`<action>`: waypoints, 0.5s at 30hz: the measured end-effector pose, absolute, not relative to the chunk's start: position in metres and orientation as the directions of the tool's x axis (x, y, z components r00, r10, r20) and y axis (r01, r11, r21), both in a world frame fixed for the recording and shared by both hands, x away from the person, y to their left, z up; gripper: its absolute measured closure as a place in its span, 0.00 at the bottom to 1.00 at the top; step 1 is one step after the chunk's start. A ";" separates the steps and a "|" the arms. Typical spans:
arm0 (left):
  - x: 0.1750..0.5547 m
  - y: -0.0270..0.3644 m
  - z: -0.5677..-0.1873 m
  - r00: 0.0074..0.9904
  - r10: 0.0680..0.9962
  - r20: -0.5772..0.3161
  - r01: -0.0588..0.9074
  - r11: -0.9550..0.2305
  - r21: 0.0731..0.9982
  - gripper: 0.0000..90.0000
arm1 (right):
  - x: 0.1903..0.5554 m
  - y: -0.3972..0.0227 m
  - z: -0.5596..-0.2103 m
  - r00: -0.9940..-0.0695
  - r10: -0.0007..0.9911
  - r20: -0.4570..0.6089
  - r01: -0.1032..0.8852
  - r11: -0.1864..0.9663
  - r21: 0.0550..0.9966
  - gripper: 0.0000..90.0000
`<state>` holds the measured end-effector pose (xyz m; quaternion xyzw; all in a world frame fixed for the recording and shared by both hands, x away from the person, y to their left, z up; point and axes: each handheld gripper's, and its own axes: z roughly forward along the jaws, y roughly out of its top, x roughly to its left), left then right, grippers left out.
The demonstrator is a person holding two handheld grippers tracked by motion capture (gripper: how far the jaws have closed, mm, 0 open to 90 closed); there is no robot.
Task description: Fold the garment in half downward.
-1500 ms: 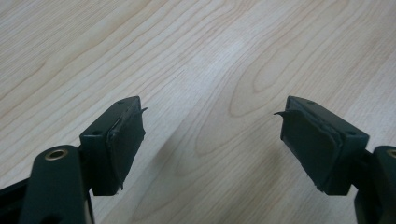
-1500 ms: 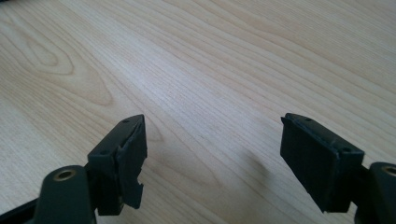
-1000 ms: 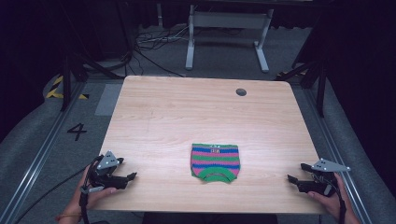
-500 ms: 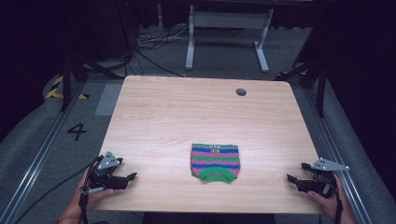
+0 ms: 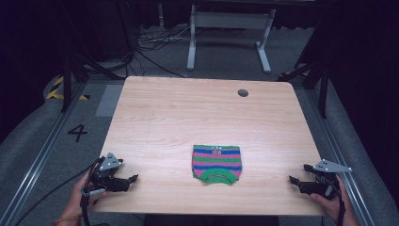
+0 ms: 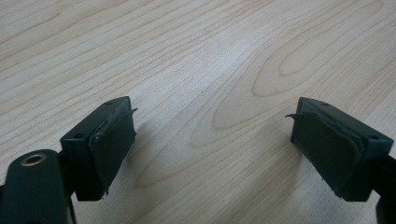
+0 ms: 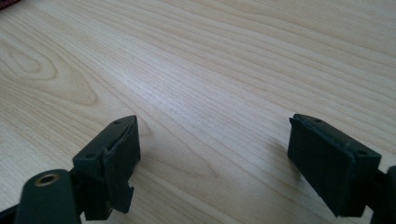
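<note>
Left gripper [image 5: 134,178], its jaws just widening over bare counter [image 5: 188,113], and right gripper [image 5: 292,180], jaws apart and empty, flank the folded striped sweater [image 5: 217,163] lying untouched mid-front, so the handling looks either finished or unstarted.

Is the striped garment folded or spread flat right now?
Folded: the striped garment lies as a compact square, green neckline at its near edge, no sleeves showing.

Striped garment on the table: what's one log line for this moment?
striped garment: flat, untouched | left gripper: open, empty | right gripper: open, empty
</note>
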<state>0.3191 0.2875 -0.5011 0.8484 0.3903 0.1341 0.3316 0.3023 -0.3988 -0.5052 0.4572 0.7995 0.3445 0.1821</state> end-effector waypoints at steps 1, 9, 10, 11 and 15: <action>0.319 0.287 -0.501 0.659 0.751 -0.031 0.574 -0.476 0.667 0.15 | 0.302 -0.399 -0.505 -0.516 0.857 0.024 0.606 0.345 0.717 0.19; 0.320 0.287 -0.501 0.656 0.754 -0.030 0.578 -0.477 0.662 0.14 | 0.302 -0.399 -0.505 -0.516 0.856 0.024 0.606 0.345 0.717 0.19; 0.320 0.287 -0.501 0.656 0.755 -0.030 0.578 -0.477 0.662 0.14 | 0.302 -0.399 -0.505 -0.515 0.857 0.024 0.606 0.345 0.717 0.19; 0.320 0.287 -0.501 0.656 0.754 -0.027 0.576 -0.477 0.663 0.14 | 0.302 -0.399 -0.505 -0.516 0.856 0.024 0.606 0.345 0.717 0.19; 0.320 0.287 -0.501 0.652 0.757 -0.029 0.581 -0.475 0.660 0.12 | 0.302 -0.399 -0.505 -0.516 0.857 0.024 0.606 0.345 0.717 0.19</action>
